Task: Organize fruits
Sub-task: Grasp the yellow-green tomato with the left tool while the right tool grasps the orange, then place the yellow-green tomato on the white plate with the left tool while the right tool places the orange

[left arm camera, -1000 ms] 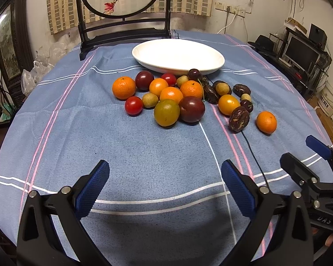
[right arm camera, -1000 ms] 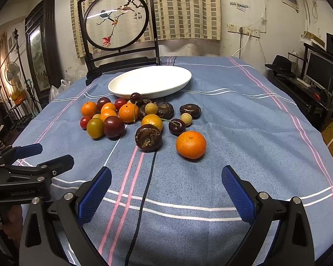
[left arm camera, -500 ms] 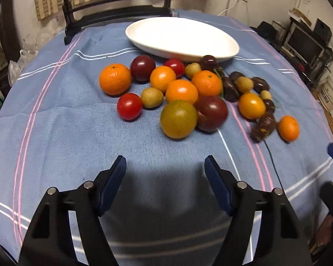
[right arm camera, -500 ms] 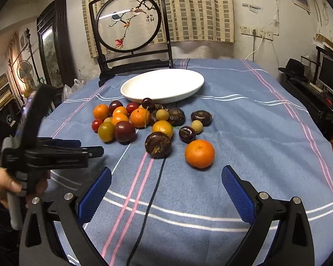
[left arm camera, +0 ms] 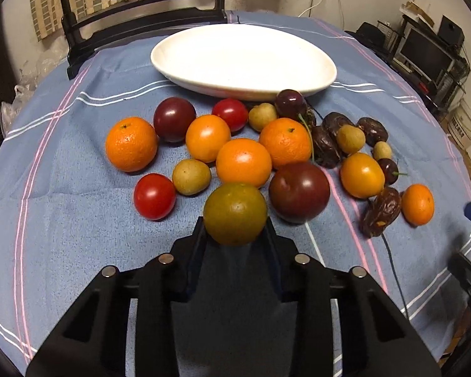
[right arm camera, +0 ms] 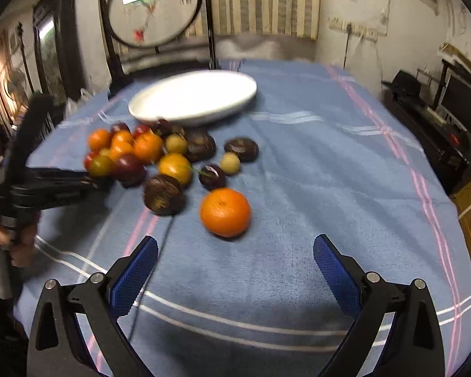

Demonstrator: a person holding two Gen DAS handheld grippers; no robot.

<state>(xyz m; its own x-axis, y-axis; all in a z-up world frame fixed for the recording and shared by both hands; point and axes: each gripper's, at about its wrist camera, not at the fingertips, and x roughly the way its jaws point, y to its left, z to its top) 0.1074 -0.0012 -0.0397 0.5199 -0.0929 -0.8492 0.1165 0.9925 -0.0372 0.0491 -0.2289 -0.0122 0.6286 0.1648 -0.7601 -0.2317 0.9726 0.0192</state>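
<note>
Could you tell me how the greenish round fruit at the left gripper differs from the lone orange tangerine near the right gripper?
The greenish round fruit is olive-coloured and clamped between the left gripper's jaws; the lone orange tangerine is bright orange and lies free ahead of the open right gripper. Both are round.

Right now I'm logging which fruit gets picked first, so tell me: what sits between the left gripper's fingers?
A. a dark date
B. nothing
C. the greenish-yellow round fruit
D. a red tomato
C: in the left wrist view the left gripper has its jaws, which have just been closing, against both sides of the greenish-yellow round fruit, in front of the white plate, which holds no fruit.
</note>
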